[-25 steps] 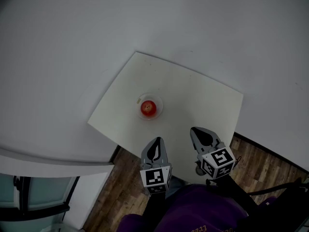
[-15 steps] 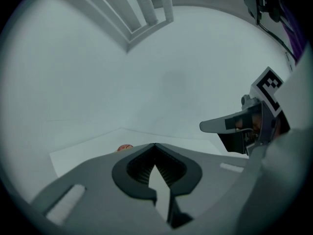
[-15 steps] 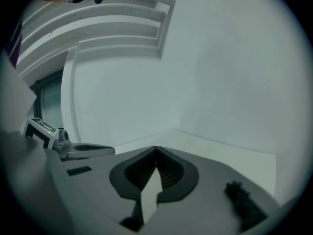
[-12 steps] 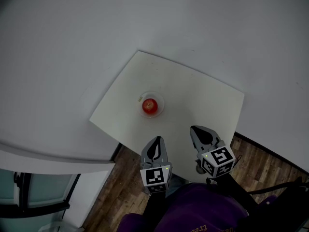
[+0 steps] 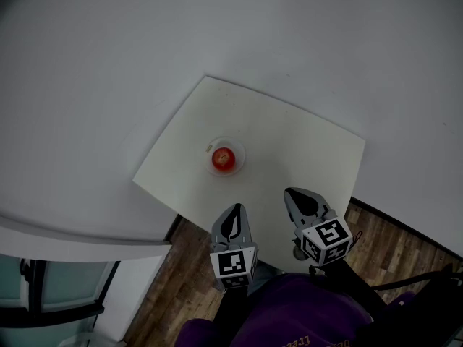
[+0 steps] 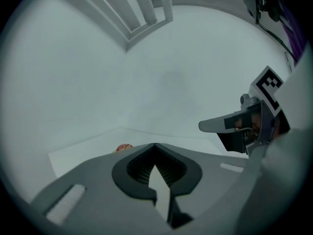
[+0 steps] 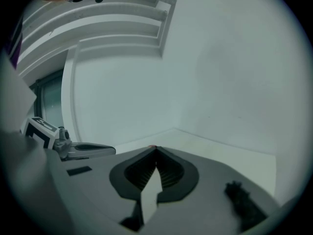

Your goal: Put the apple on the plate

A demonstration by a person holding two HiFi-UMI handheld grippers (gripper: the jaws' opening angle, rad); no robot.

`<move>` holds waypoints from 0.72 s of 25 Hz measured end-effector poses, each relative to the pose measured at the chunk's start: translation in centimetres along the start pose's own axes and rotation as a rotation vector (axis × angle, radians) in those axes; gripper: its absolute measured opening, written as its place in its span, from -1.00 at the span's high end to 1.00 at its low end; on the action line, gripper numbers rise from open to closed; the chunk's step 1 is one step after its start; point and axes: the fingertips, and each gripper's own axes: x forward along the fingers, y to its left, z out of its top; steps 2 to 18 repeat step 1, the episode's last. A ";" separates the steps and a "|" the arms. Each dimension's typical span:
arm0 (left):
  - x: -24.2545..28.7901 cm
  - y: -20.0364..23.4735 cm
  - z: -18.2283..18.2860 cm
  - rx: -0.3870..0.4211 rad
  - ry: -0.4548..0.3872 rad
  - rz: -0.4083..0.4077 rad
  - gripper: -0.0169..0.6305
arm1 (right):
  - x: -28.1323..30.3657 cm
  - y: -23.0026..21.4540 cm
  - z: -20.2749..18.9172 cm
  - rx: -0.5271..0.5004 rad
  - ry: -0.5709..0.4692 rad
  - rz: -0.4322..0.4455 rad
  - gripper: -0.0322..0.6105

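Resting on the small plate (image 5: 241, 152) on the tabletop (image 5: 296, 139), the apple (image 5: 223, 159) looks placed. The left hand-held gripper (image 5: 234, 211) and right hand-held gripper (image 5: 295, 196) hover near the front edge, jaws closed and empty. Holding both back avoids nudging the plate.

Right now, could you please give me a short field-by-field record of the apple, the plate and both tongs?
apple: red, sitting on the plate
plate: small, pale, on the white table
left tongs: shut, empty, at the table's near edge
right tongs: shut, empty, beside the left tongs, apart from the apple
task state: apple already on the plate
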 end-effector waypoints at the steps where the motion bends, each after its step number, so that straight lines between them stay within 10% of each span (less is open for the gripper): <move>1: 0.0 0.0 0.0 -0.001 0.000 0.002 0.92 | 0.0 0.0 0.0 0.000 0.000 0.000 0.87; 18: 0.0 0.0 0.0 -0.001 0.000 0.002 0.92 | 0.0 0.0 0.0 0.000 0.000 0.000 0.87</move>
